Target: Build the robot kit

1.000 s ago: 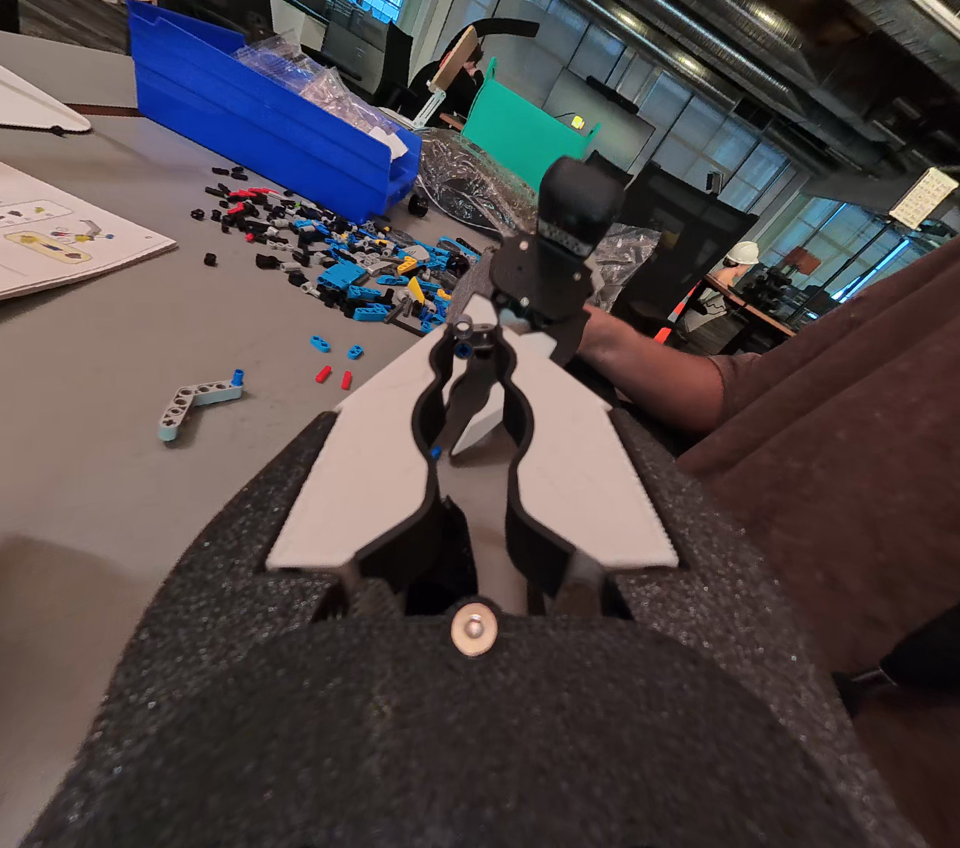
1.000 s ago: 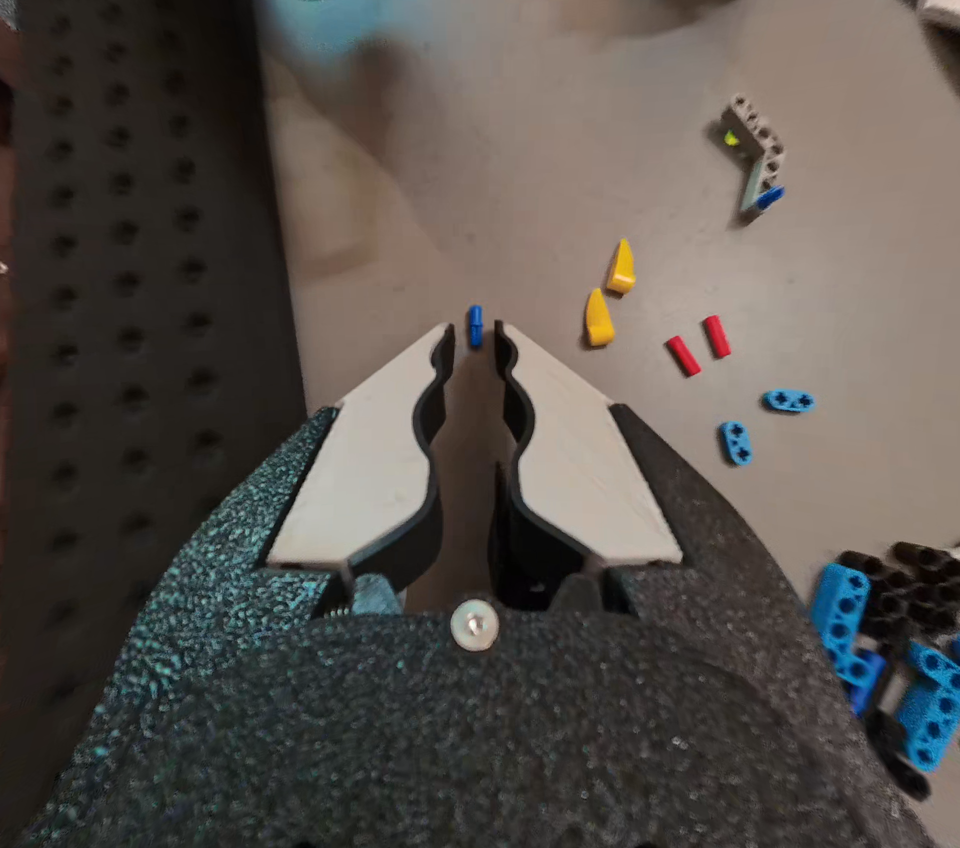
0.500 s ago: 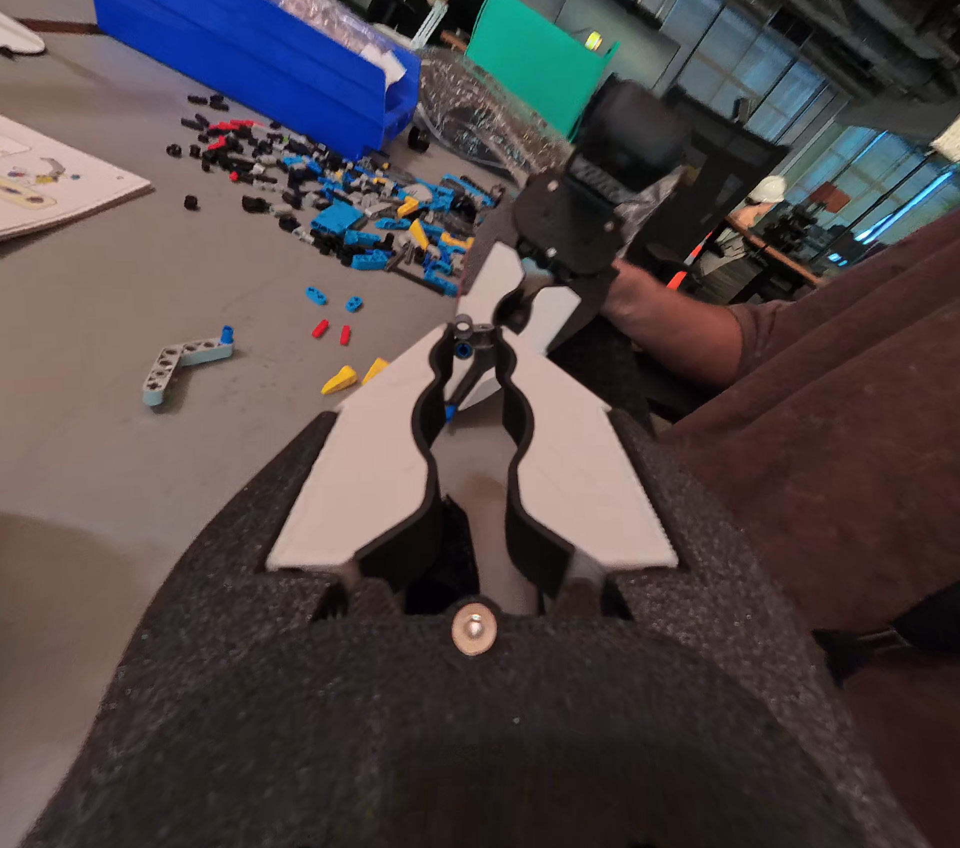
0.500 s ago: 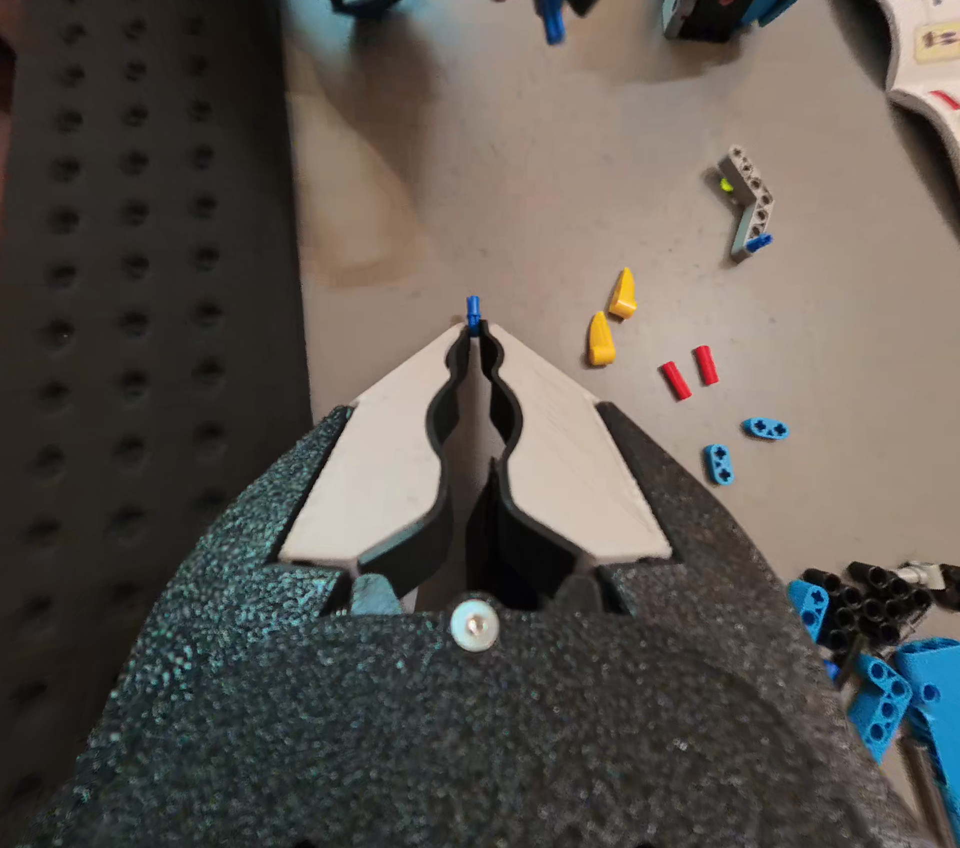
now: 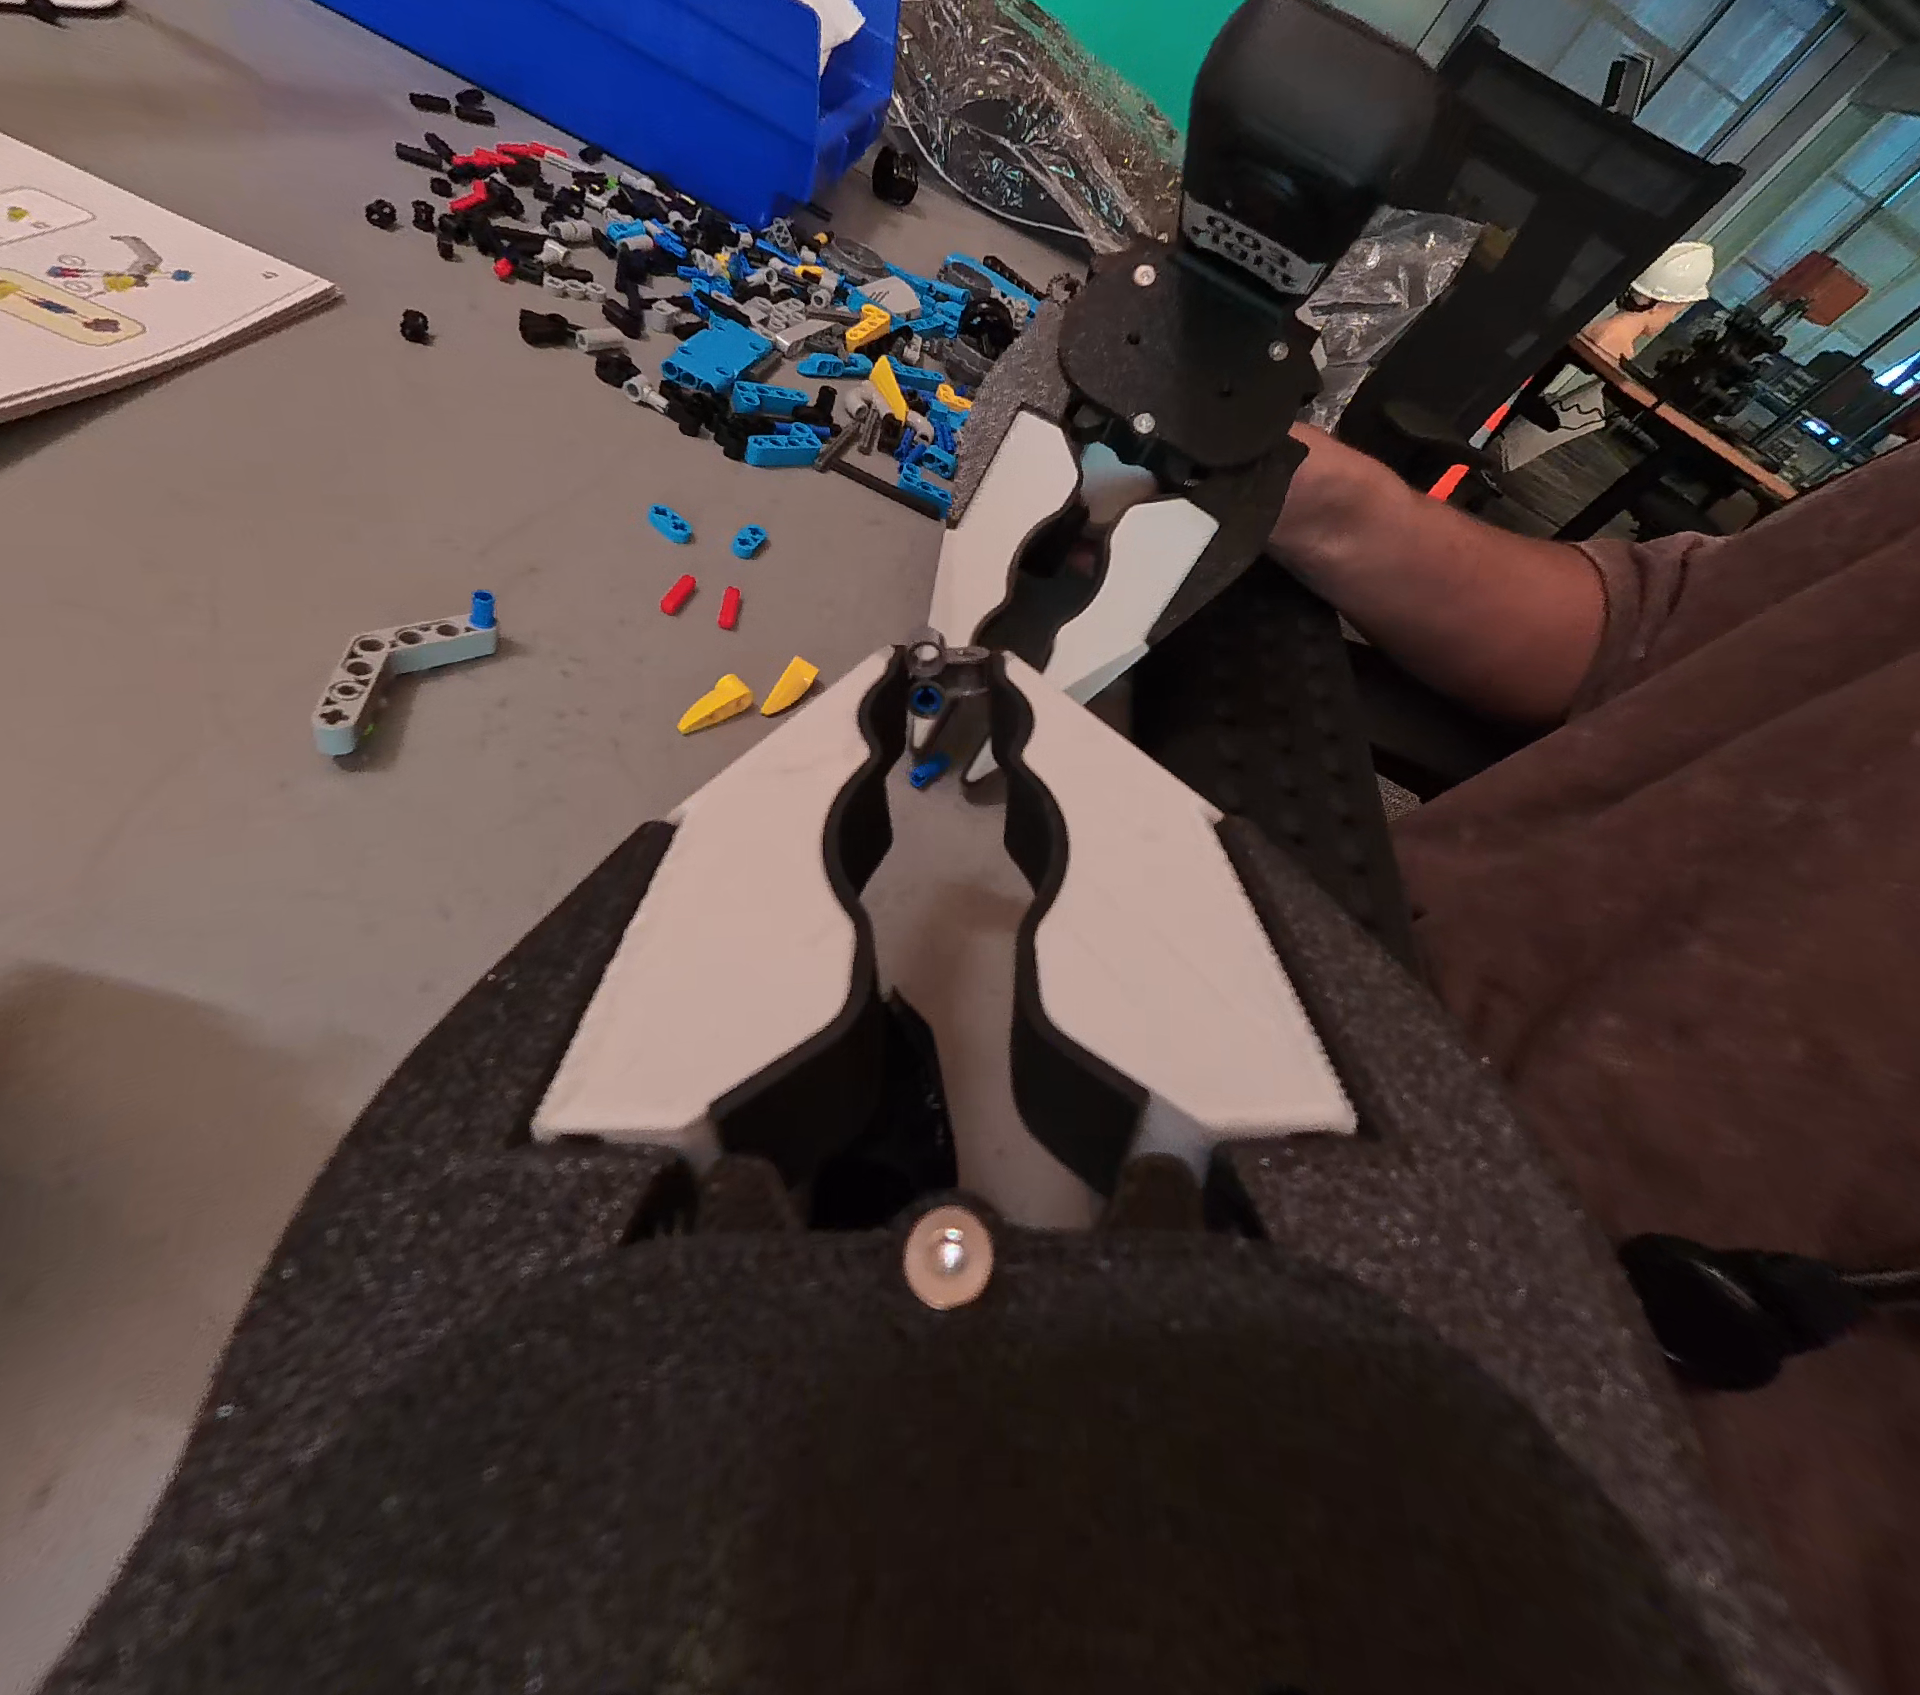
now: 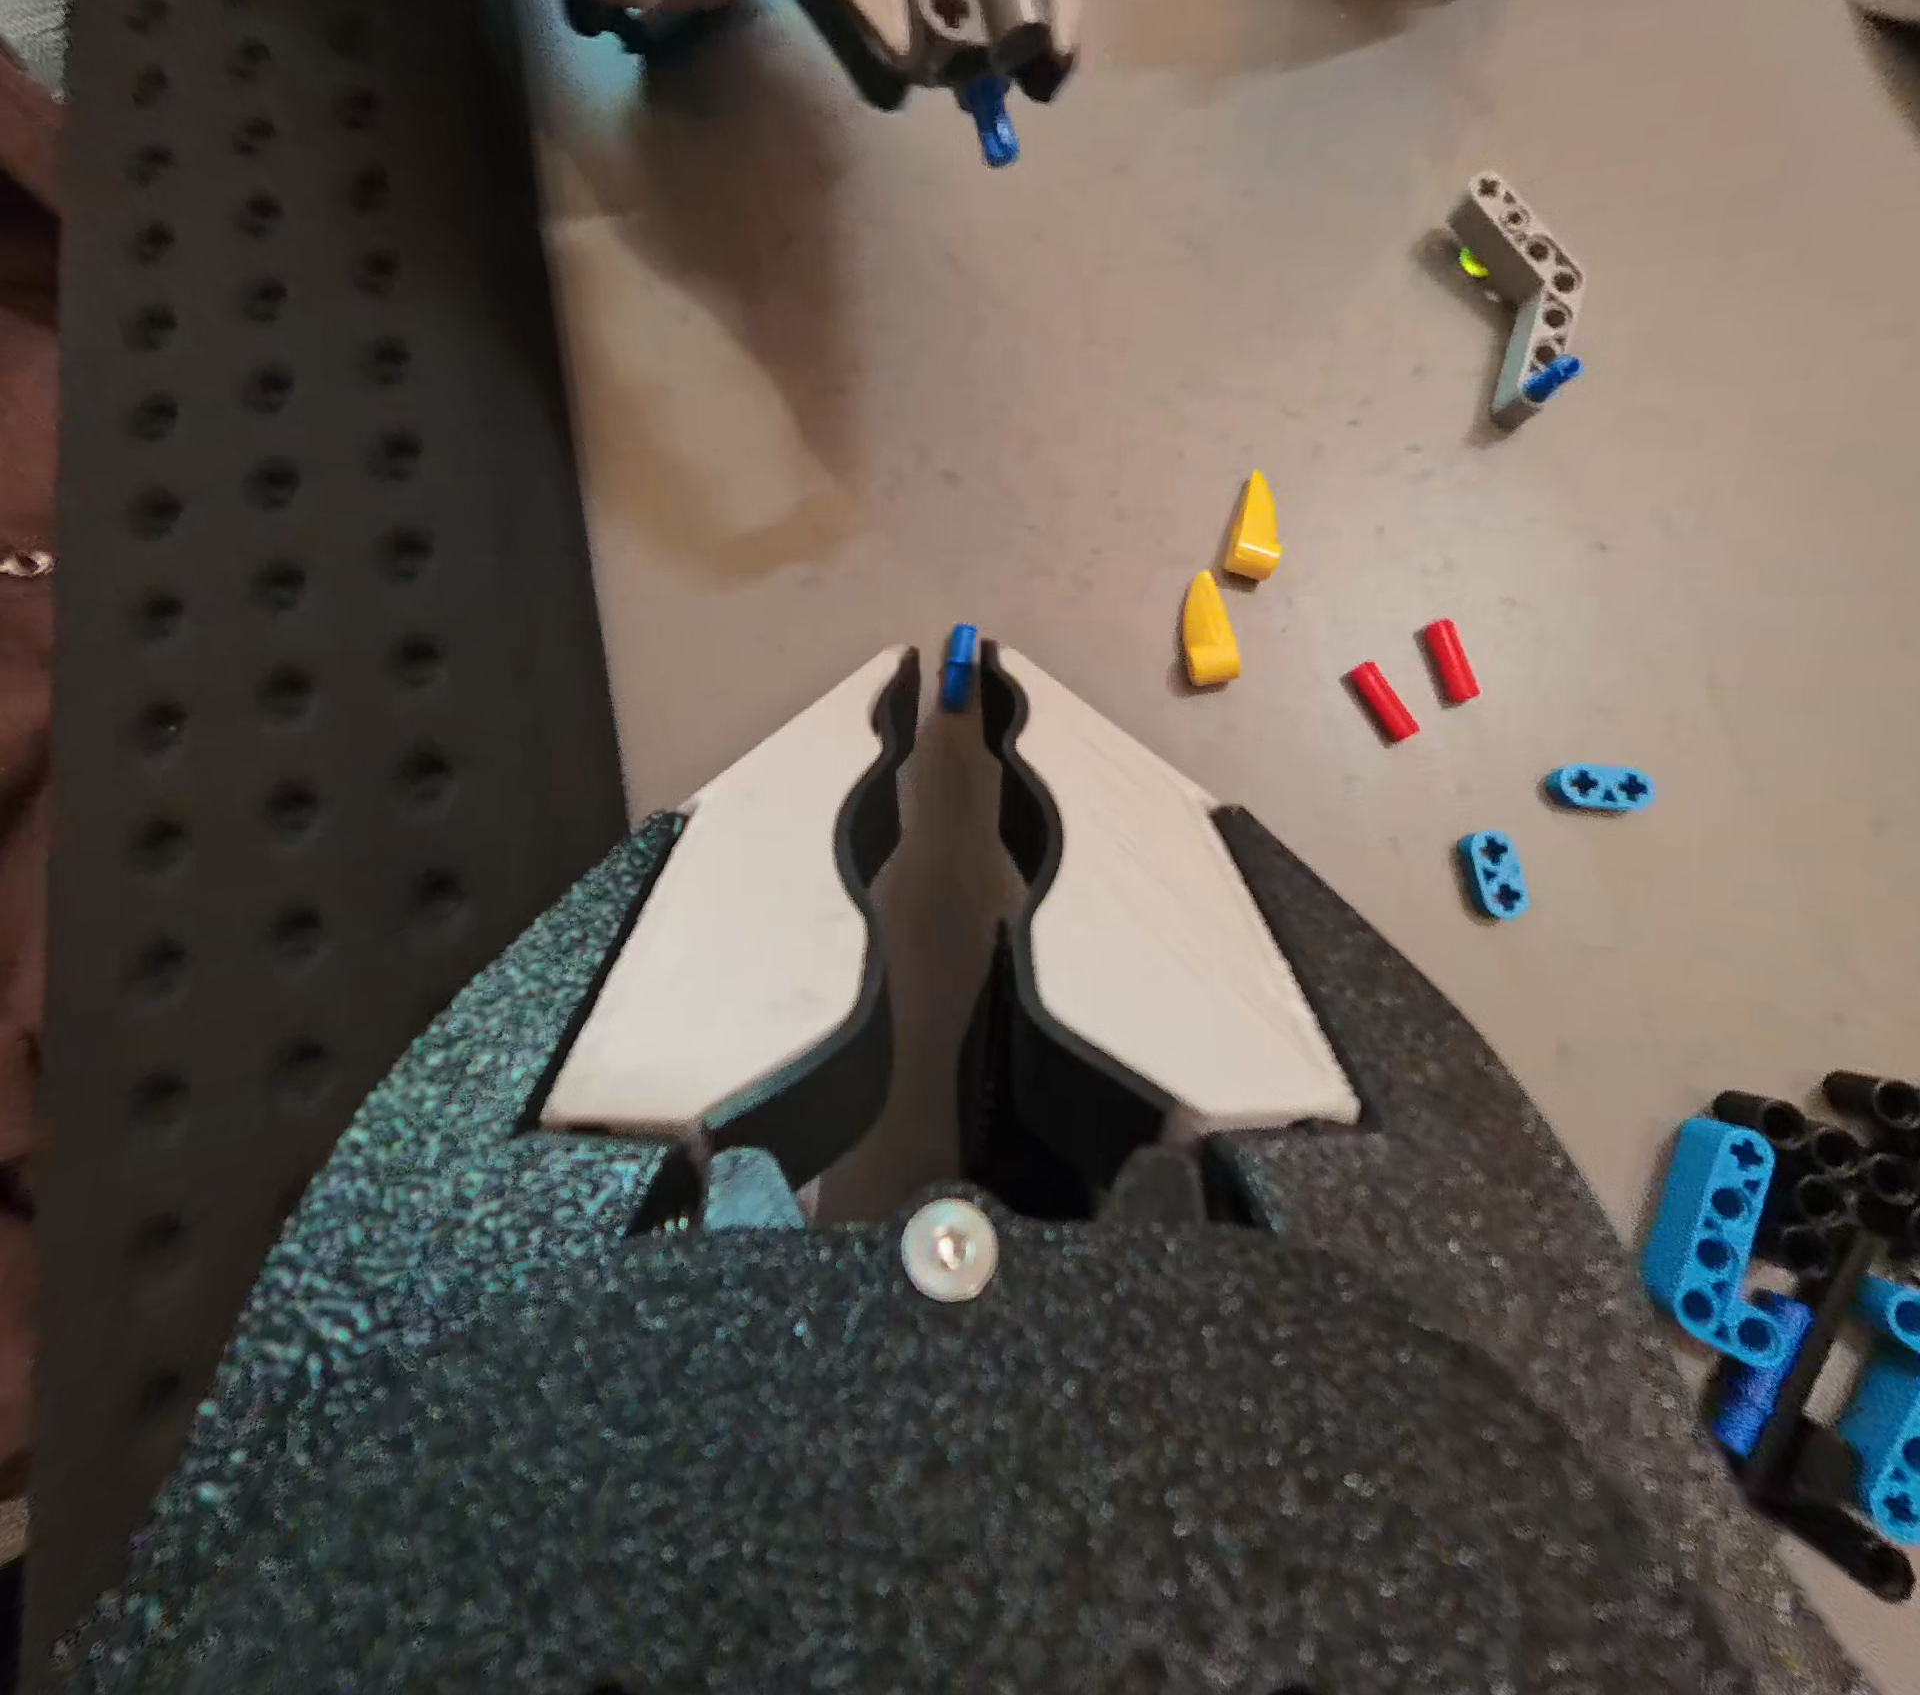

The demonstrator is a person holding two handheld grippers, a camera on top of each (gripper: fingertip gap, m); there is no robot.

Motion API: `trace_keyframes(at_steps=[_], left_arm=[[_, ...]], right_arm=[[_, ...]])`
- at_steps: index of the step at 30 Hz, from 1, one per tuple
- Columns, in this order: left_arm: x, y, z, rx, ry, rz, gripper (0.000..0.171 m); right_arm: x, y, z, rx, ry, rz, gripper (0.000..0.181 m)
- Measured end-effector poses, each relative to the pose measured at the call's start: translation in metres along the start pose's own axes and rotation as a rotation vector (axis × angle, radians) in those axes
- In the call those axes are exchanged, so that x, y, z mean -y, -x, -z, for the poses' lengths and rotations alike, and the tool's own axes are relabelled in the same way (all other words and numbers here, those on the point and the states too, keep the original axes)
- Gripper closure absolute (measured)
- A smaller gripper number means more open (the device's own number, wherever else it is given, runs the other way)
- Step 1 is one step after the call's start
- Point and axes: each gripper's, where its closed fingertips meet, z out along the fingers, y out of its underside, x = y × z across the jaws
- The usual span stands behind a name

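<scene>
My left gripper (image 5: 940, 658) is shut on a small grey connector (image 5: 938, 656) with a blue pin in it, held above the grey table (image 5: 312, 814). It also shows at the top of the right wrist view (image 6: 971, 71), its blue pin (image 6: 995, 130) sticking out toward my right gripper. My right gripper (image 6: 951, 658) holds a short blue pin (image 6: 958, 666) between its tips. In the left wrist view my right gripper (image 5: 951, 757) points down just beyond the left tips, with its blue pin (image 5: 928, 770) close below the connector.
Two yellow wedges (image 6: 1210, 627), two red pins (image 6: 1413, 679), two blue links (image 6: 1600, 788) and a grey angled beam (image 6: 1522, 305) lie to the right. A pile of pieces (image 5: 748, 336), a blue bin (image 5: 540, 4), a booklet (image 5: 125, 284) and a black perforated mat (image 6: 291, 502) surround them. There is about 9 cm between the tips of the two grippers.
My right gripper closed on the blue pin that lay on the table and raised it. My left gripper with the grey connector came much closer to the right gripper's tips.
</scene>
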Motion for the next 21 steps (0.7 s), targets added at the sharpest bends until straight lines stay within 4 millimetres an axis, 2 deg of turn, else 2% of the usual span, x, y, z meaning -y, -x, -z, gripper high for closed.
trace_keyframes(at_steps=[4, 18, 19, 21], left_arm=[[0.0, -0.001, 0.0, -0.007, -0.001, 0.004, 0.157], [0.001, -0.009, 0.0, -0.06, -0.008, 0.004, 0.157], [0.0, -0.011, 0.0, -0.064, -0.007, -0.007, 0.157], [0.0, -0.013, 0.0, -0.07, -0.009, -0.029, 0.157]], right_arm=[[-0.001, -0.006, -0.004, -0.041, 0.017, -0.019, 0.172], [-0.001, -0.003, -0.002, -0.089, -0.007, 0.02, 0.176], [0.001, -0.003, 0.001, -0.105, -0.007, 0.055, 0.176], [0.025, -0.004, 0.019, -0.153, -0.107, 0.102, 0.177]])
